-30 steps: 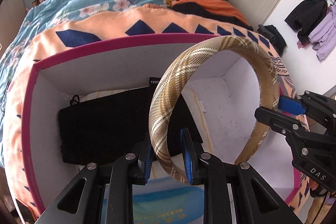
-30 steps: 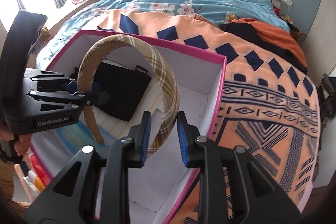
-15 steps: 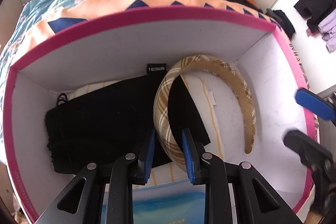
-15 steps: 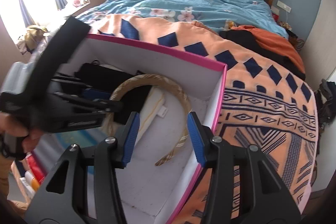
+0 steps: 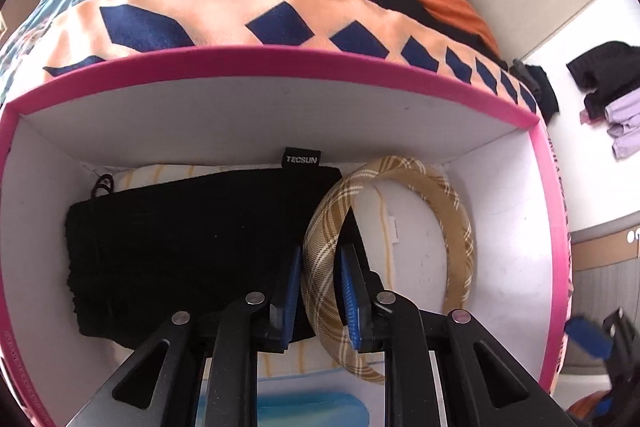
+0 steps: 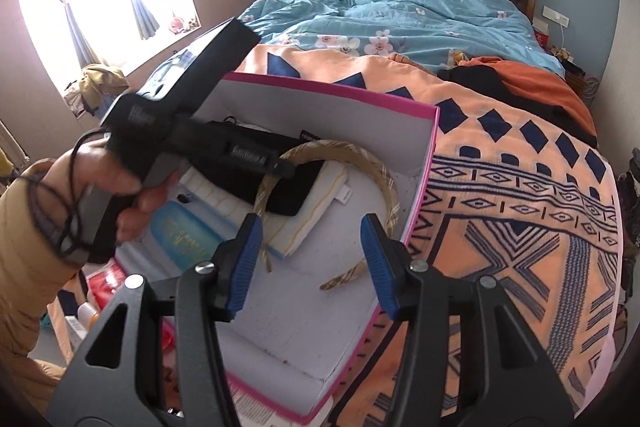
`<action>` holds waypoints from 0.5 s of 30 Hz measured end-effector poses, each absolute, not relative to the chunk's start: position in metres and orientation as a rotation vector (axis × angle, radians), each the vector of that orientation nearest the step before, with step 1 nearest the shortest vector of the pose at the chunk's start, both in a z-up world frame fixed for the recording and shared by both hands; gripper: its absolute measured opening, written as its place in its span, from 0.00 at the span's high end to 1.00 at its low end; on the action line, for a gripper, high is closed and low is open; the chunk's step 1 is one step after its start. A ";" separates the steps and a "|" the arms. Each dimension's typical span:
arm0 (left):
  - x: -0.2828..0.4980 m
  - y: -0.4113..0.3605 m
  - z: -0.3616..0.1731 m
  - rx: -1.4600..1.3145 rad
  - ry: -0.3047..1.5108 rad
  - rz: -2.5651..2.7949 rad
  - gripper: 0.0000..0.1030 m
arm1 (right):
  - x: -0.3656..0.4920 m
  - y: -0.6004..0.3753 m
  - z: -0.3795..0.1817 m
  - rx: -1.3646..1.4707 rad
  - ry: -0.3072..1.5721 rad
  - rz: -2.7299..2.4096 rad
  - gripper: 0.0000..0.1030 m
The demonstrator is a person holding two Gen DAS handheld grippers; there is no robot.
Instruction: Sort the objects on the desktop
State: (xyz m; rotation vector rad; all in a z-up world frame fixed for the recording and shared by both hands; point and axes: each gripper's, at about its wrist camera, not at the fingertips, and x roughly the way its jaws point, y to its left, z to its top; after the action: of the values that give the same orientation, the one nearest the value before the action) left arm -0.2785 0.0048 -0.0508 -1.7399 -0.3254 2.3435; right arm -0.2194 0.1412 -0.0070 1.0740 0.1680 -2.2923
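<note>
A tan plaid headband (image 5: 452,211) lies tilted inside the pink-rimmed white box (image 5: 280,57), partly over a black pouch (image 5: 192,239). My left gripper (image 5: 322,255) is shut on the headband's left side, blue pads pressing it, pointing steeply down into the box. From the right wrist view the headband (image 6: 384,179) shows with its free end on the box floor. My right gripper (image 6: 312,227) hovers above the box (image 6: 328,89), jaws opening, nothing pressed between them. Its blue pad shows at the lower right edge of the left wrist view. The left gripper (image 6: 286,169) is held by a hand (image 6: 120,179).
The box also holds a white-and-yellow striped cloth (image 6: 296,223) and a blue flat pack (image 6: 180,231). It sits on an orange patterned blanket (image 6: 500,227) on a bed with a blue floral quilt (image 6: 400,19). Dark and orange clothes (image 6: 520,79) lie at the right.
The headband came down from upright above the box to rest inside it. My right gripper let go of it, opened and drew back; the left gripper kept its grip.
</note>
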 end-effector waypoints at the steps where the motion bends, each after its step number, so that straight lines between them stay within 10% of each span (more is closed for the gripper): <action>1: -0.277 0.004 -0.049 -1.730 -0.331 2.349 0.77 | -0.215 0.144 -0.007 1.066 0.157 -2.287 0.48; 8: -0.237 -0.002 -0.011 -1.521 -0.311 2.462 0.73 | -0.187 0.167 -0.007 1.026 0.055 -2.273 0.48; 15: -0.141 -0.005 0.042 -1.187 -0.132 2.492 0.48 | -0.149 0.199 -0.015 1.011 -0.049 -2.238 0.38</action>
State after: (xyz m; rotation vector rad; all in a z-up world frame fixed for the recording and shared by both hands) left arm -0.1408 -0.0052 0.0422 -1.1872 -0.1319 2.4922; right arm -0.1489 0.1989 -0.0152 1.0110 -0.0491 -2.2380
